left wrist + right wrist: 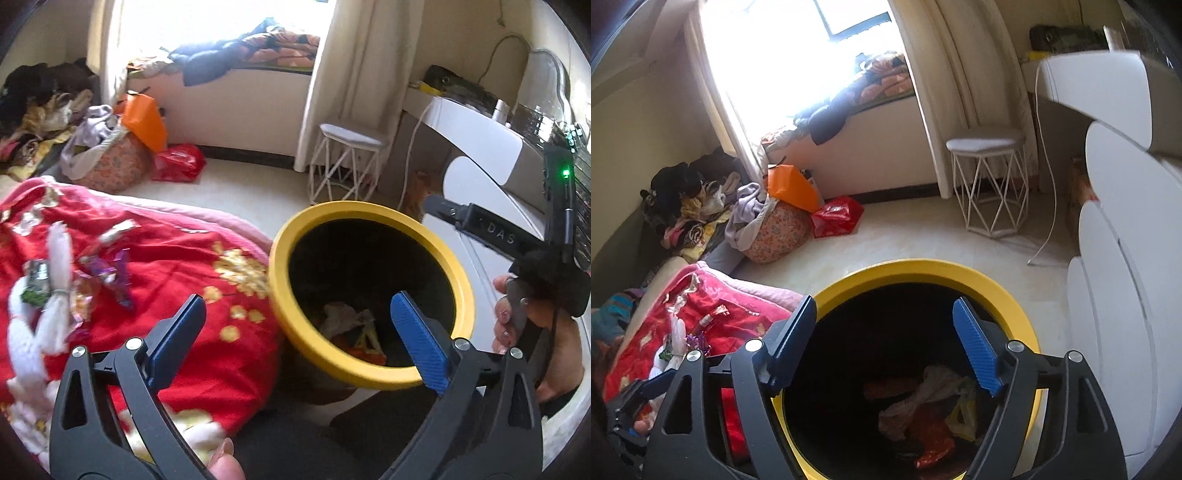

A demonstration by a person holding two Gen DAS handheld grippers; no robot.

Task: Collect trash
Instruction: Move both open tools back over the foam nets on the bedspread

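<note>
A black bin with a yellow rim [369, 208] [923, 266] stands on the floor beside a bed covered by a red flowered blanket [192, 280] [738, 317]. Crumpled trash [351, 325] [923, 402] lies at the bin's bottom. My left gripper [297, 299] is open and empty, spanning the bin's left rim and the blanket's edge. My right gripper [884, 301] is open and empty over the bin's mouth. On the blanket lie a purple wrapper [110, 273] [700, 339], a silver wrapper [118, 230] and a white knitted piece [59, 266]. A hand [517, 325] grips the right gripper's handle.
A white wire stool [347, 162] [990, 184] stands on the pale floor beyond the bin. White cabinets [480, 184] [1115, 295] line the right side. A red bag [836, 216], an orange bag [790, 186] and heaped clothes [690, 206] sit at the far left.
</note>
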